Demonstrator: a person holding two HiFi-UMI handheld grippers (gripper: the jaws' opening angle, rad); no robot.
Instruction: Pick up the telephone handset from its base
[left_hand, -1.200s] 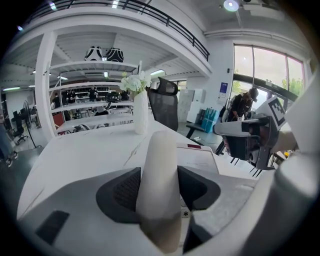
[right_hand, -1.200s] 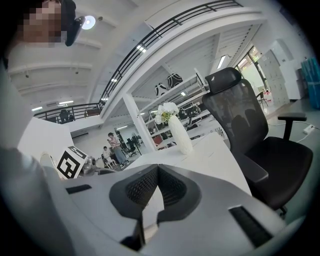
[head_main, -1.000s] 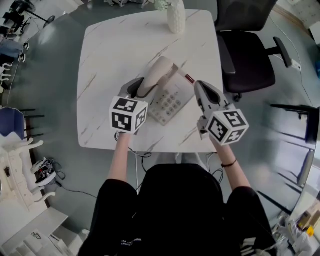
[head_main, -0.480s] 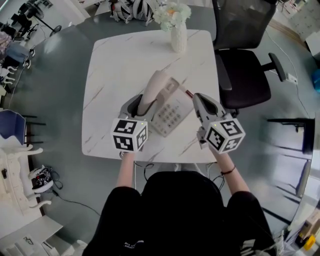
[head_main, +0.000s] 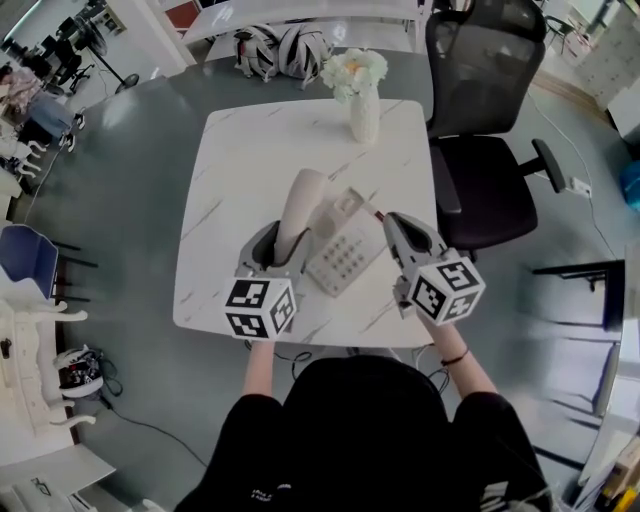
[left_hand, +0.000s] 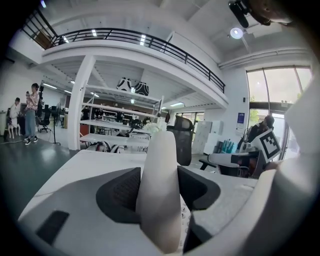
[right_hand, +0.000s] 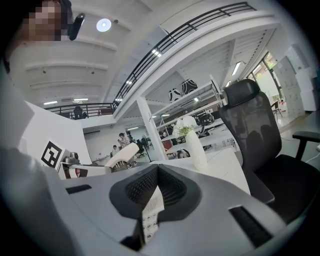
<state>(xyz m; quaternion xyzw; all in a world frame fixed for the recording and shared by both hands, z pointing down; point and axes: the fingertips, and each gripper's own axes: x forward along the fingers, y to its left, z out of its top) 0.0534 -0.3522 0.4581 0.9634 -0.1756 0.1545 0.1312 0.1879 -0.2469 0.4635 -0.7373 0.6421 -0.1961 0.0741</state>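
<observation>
left fingers: clamped on handset | right fingers: closed, empty | you: squeeze firmly, lift clear of base, mid-frame

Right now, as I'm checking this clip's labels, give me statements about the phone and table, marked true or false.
1. The left tongs grip the handset. True.
2. The handset lies flat on the phone base. False: it is raised and tilted.
3. The right tongs hold the phone base. False: they are shut on nothing, beside it.
4. A vase of flowers stands on the table. True.
5. The office chair is left of the table. False: right of it.
</observation>
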